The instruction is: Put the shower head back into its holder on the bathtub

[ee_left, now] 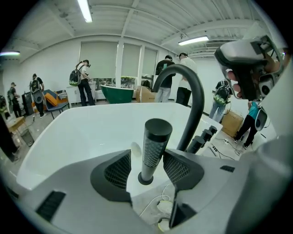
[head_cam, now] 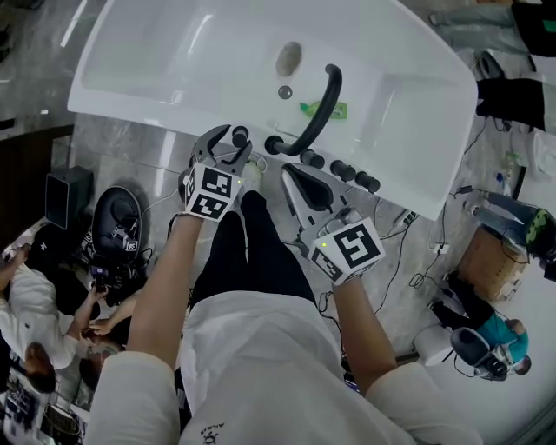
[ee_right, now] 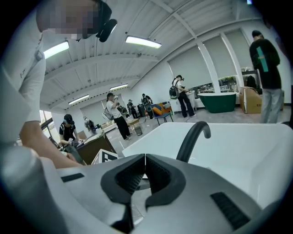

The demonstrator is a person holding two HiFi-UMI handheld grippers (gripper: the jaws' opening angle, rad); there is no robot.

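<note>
**A:** Entry one, left gripper (head_cam: pixel 228 146): fingers?
**B:** Spread wide. The ribbed pads (ee_left: pixel 118 170) stand clear on either side of the shower head (ee_left: pixel 153 145), touching nothing.
**A:** Shower head, location?
**B:** Upright in its holder (ee_left: pixel 145 179) on the bathtub (head_cam: pixel 165 74) rim, just beside the black arched faucet (head_cam: pixel 323 104).
**A:** Entry two, right gripper (ee_right: pixel 145 161)?
**B:** Fingers closed together, tips meeting, nothing between them. It is held just outside the tub's edge, near the faucet.

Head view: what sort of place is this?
Likely a large workshop or showroom, not a bathroom: the bathtub stands on open floor, a green tub behind it, people milling under strip lights.
</note>
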